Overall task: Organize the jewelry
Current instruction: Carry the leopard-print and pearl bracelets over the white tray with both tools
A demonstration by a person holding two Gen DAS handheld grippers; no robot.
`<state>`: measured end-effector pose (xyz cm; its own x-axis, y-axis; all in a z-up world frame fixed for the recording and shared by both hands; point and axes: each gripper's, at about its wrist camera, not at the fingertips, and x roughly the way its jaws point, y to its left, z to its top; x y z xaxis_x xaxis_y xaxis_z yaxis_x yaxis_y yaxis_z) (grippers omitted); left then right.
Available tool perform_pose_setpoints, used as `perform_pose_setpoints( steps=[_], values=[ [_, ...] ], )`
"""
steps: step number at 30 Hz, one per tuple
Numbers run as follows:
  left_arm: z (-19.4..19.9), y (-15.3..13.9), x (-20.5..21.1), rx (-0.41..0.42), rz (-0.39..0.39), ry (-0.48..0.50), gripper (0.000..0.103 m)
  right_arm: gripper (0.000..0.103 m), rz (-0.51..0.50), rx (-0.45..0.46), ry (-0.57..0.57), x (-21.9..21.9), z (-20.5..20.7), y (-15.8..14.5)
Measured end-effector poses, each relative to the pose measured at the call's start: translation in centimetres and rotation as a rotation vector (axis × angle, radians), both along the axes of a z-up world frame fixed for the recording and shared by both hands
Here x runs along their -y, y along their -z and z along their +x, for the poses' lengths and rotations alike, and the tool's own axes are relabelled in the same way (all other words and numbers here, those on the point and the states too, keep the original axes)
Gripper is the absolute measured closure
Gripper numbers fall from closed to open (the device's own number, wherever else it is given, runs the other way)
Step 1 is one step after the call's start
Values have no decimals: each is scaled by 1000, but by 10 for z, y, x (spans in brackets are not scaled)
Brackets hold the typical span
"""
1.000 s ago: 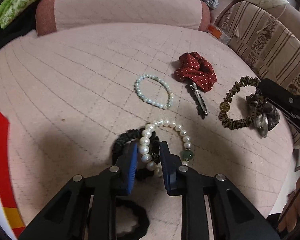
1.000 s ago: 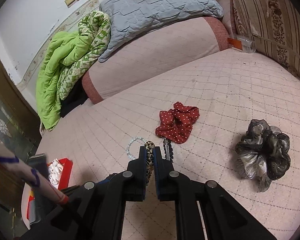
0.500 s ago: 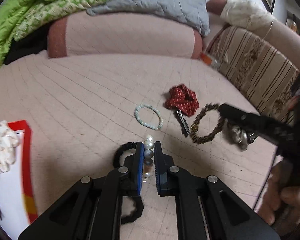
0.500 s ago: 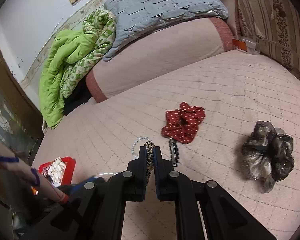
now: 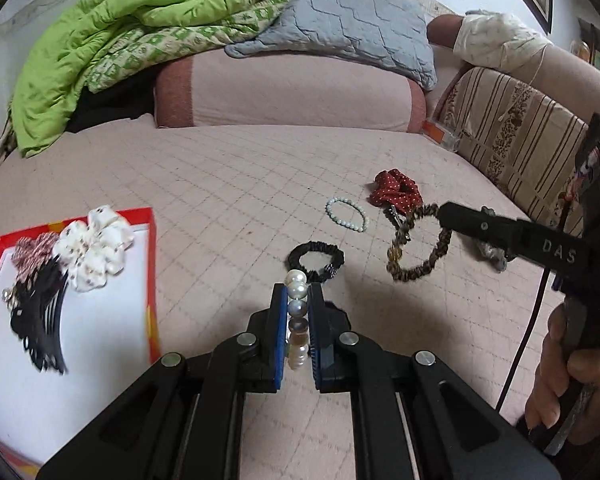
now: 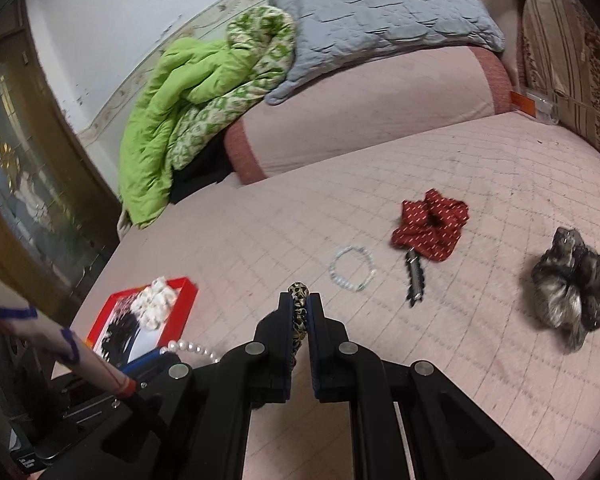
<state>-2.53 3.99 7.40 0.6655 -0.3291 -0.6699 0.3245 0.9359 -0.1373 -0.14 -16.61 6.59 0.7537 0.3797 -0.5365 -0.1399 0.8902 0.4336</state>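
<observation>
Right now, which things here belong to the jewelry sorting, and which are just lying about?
Job: pearl bracelet in left gripper, leopard hair tie in right gripper, red tray, pale bead bracelet, black hair tie, red scrunchie, hair clip.
Bystanders: green quilt, grey pillow.

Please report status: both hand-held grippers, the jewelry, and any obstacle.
Left hand-held gripper shut on pearl bracelet. Right hand-held gripper shut on leopard scrunchie. Red tray at left, path clear.

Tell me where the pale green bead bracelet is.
In the left wrist view the pale green bead bracelet lies flat on the pink bed cover, right of centre, just left of the red dotted scrunchie and beyond the black scrunchie.
</observation>
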Motion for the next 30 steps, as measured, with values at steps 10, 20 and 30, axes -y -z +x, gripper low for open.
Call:
perform_pose_setpoints(
  steps=[10,20,30],
  values=[
    [-27,-6,-5,28,-8,3,93,95,-25,66,-50,-20,-50,-5],
    [-50,-18,-4,70,-3,11,93,95,-54,55,-51,-23,-73,1],
    [-60,-21,-7,84,14,-2,93,95,-47,59,-60,-26,-78,0]
  ],
)
